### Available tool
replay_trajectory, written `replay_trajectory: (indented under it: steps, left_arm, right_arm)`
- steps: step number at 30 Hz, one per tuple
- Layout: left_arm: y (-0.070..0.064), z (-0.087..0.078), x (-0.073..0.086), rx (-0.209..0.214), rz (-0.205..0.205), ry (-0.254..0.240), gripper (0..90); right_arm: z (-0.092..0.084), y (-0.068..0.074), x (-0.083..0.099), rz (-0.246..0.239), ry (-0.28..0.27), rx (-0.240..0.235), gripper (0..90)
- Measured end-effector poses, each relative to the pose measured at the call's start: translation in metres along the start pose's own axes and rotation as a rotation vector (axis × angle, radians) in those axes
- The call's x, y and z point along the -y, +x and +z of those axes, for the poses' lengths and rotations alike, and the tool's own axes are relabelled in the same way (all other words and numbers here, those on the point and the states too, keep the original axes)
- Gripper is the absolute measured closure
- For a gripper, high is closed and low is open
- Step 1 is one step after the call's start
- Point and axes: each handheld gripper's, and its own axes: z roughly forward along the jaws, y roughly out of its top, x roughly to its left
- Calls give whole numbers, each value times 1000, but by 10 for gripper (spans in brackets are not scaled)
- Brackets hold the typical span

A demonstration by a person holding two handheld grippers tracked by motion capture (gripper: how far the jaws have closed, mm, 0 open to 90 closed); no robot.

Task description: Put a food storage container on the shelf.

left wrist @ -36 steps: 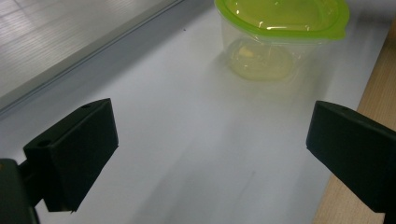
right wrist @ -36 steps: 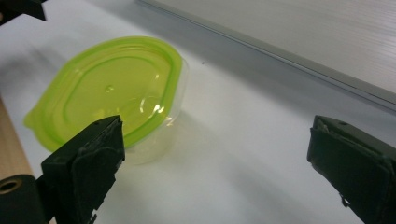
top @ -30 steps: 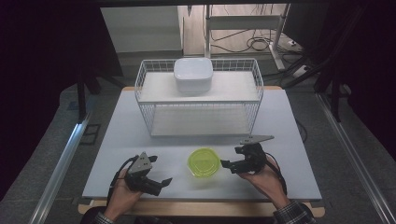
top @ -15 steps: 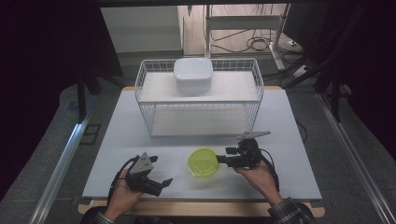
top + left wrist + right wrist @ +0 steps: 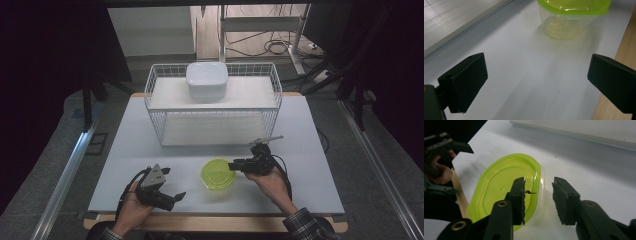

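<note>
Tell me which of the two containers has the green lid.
The clear tub on the table's near edge, by the right hand-held gripper; the white container sits atop the wire rack.

Lab or test room — black curtains (image 5: 45, 75), aluminium frame rails (image 5: 65, 175), loose floor cables (image 5: 280, 47), bare worktable (image 5: 135, 145).

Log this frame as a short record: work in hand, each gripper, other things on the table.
work: right gripper taking the green-lidded tub by its rim
right jaws: have just been closing, astride the tub's rim, a gap still showing at the outer jaw
left gripper: jaws wide open, nothing between them, apart from the tub
rack: wire, behind the tub
white box: on the rack's top shelf
</note>
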Motion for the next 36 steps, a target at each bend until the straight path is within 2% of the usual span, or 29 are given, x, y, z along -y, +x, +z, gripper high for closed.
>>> replay_trajectory:
  steps: [8,12,14,17,23,36]
  left_arm:
    - [-1,0,0,1,9,3,27]
    - [-1,0,0,1,13,1,27]
    - [-2,0,0,0,13,1,28]
    - [-2,0,0,-1,15,3,28]
    - [-2,0,-1,-2,19,3,28]
    - [-2,0,-1,-4,23,5,29]
  right_arm:
    - [7,-6,-2,72,19,-56,719]
    - [8,-7,-2,102,32,-58,768]
    - [8,-9,-2,124,39,-85,791]
    - [7,-8,-2,128,48,-89,799]
    - [4,-8,-2,162,36,-157,812]
    - [-4,-9,-4,149,-5,-153,819]
